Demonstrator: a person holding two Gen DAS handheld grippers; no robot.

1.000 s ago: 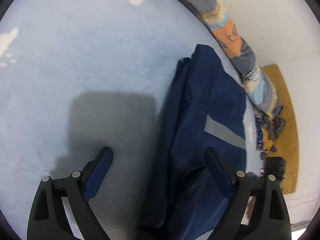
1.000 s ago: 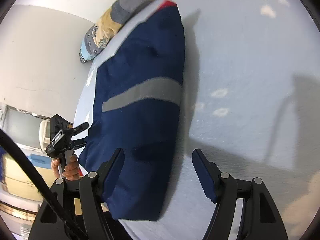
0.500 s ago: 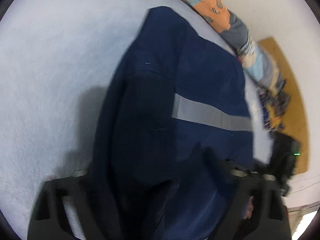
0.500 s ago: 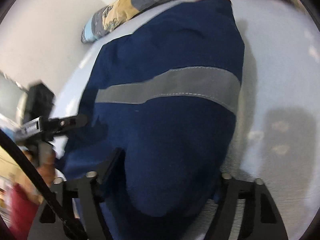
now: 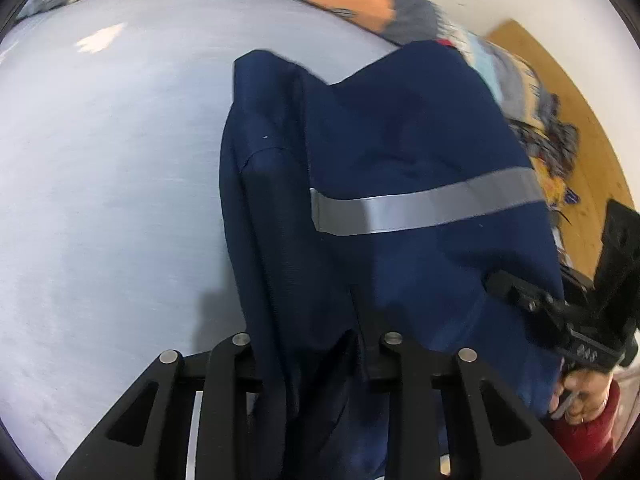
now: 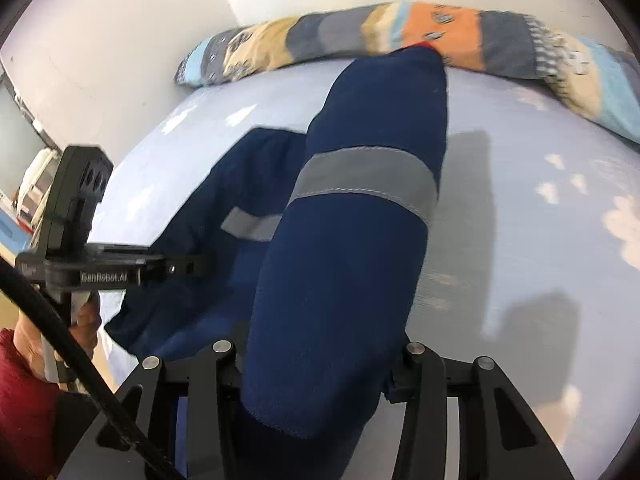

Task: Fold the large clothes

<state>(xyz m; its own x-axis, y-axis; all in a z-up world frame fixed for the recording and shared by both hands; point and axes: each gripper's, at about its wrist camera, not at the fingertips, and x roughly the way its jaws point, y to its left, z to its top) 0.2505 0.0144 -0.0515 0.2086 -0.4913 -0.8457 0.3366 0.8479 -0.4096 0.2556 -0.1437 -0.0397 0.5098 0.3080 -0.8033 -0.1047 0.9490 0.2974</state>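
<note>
Now both my tongs — left tongs (image 5: 312, 344) and right tongs (image 6: 316, 352) — are clamped on the navy garment (image 5: 400, 160), lifting it off the pale-blue bed (image 5: 100, 200).

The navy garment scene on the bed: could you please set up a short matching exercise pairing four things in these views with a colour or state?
Column one:
1. navy garment
2. reflective band
3. patchwork pillow
4. bed sheet

Column two:
a. light blue, spread flat beneath everything
b. grey, running across the dark cloth
c. gripped at its near edge by both the left gripper and the right gripper
d. multicoloured, lying along the wall at the far edge of the bed

Pairs: 1-c, 2-b, 3-d, 4-a
</note>
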